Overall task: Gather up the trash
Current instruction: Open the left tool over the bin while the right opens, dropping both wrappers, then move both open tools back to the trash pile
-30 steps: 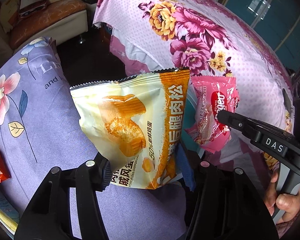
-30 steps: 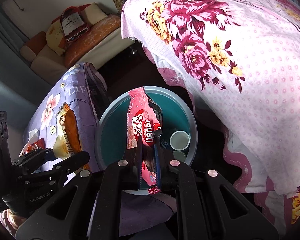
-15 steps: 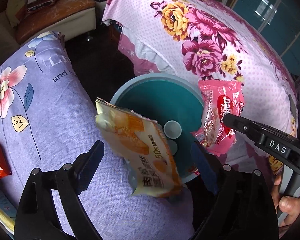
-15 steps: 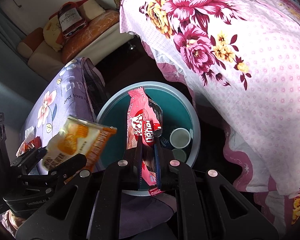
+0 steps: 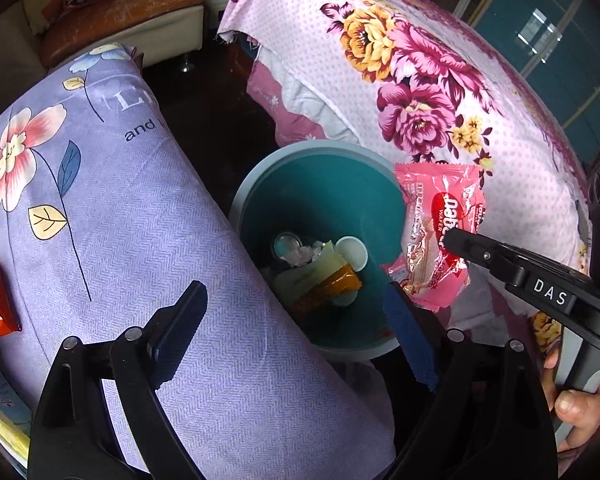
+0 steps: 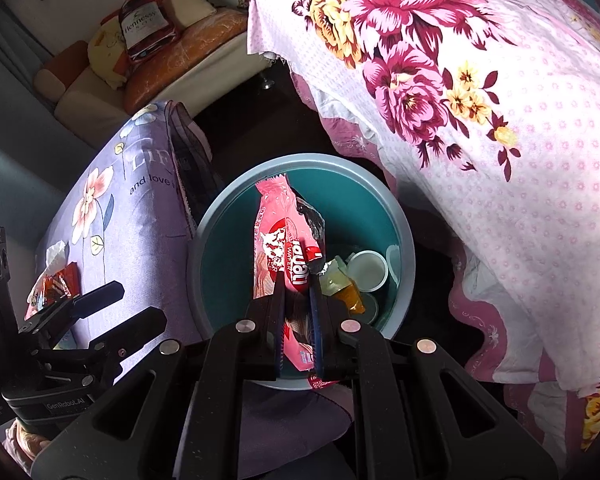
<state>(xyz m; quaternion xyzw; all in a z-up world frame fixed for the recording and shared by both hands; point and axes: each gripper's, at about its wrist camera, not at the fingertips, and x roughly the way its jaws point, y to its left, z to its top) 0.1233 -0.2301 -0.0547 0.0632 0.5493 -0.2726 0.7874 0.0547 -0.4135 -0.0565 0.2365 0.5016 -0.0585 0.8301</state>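
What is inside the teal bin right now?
Inside the teal bin: a yellow-orange snack bag, a white cup, a round lid. Anything beneath the bag is covered.

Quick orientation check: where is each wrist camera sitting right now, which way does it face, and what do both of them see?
Left wrist: on the left claw, looking down along its open fingers into the bin beside the purple cushion; the right claw and the hand show at right.
Right wrist: on the right claw, facing down into the bin, shut on the pink wrapper; the left claw shows at left.
Shared: bin, pink wrapper, purple cushion, floral quilt, sofa.
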